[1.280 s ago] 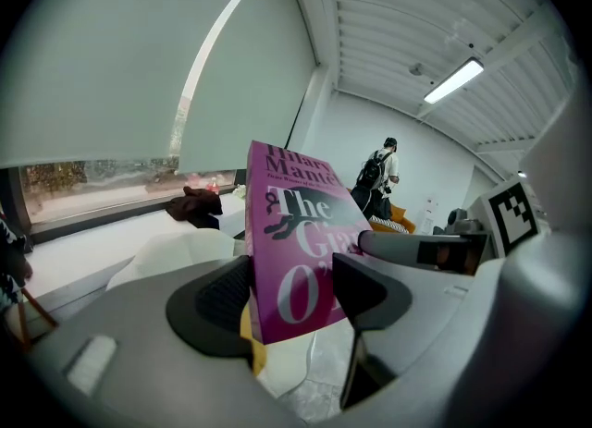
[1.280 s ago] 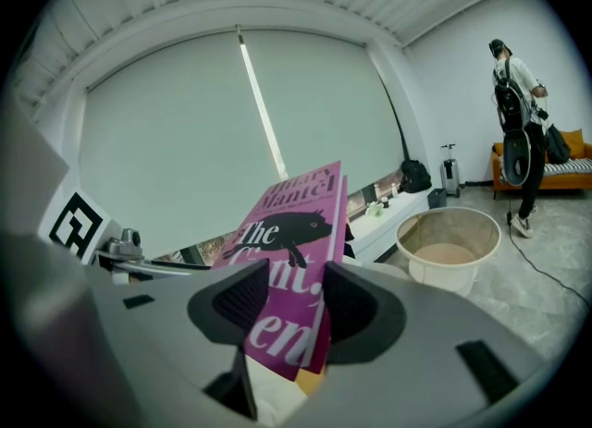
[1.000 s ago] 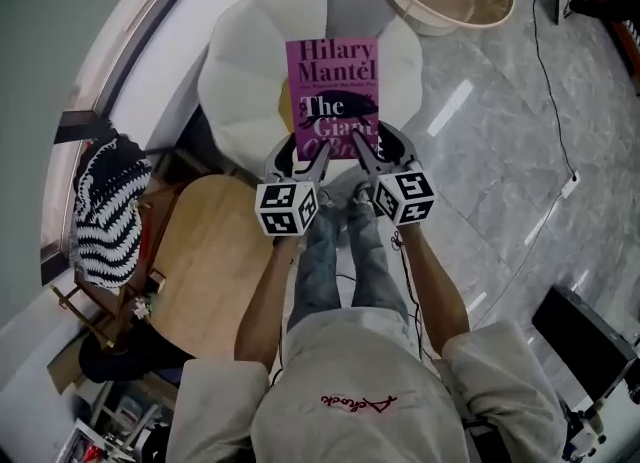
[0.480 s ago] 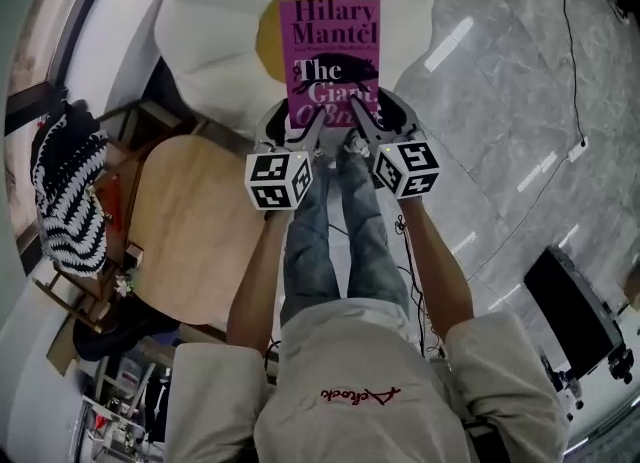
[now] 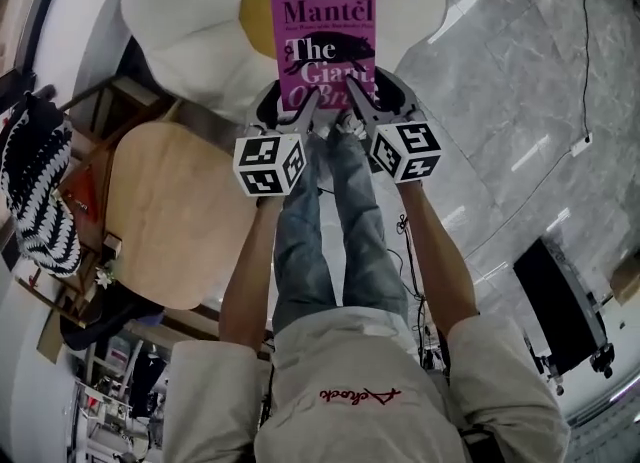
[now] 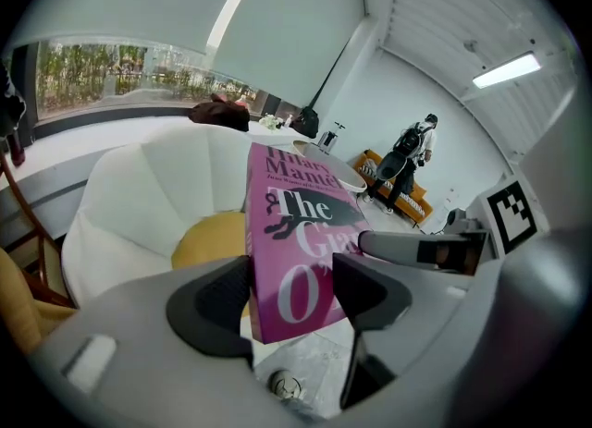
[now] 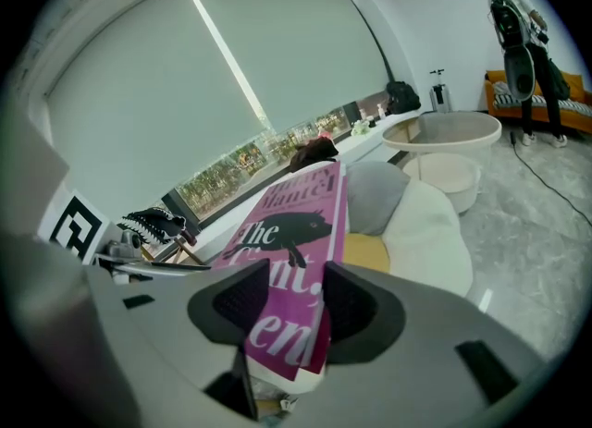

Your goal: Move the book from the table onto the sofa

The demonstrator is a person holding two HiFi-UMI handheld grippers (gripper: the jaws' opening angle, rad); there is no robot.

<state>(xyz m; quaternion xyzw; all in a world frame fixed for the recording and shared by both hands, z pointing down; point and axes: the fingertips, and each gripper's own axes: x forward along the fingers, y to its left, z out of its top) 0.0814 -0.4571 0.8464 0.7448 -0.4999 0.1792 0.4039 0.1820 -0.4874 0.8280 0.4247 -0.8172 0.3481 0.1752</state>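
Room: grey marble floor (image 5: 520,81); a white flower-shaped sofa (image 5: 180,11) with a yellow centre; a round wooden table (image 5: 170,211) just beside it.
Book (image 5: 325,36): magenta, cover up, held over the sofa's yellow centre, off the table, its near edge jutting out over the floor.
Left gripper (image 6: 294,295): jaws clenched on the book's near left corner.
Right gripper (image 7: 298,304): jaws clenched on the book's near right corner, pages between the pads.
Person: stands at the sofa's edge, both arms stretched forward.
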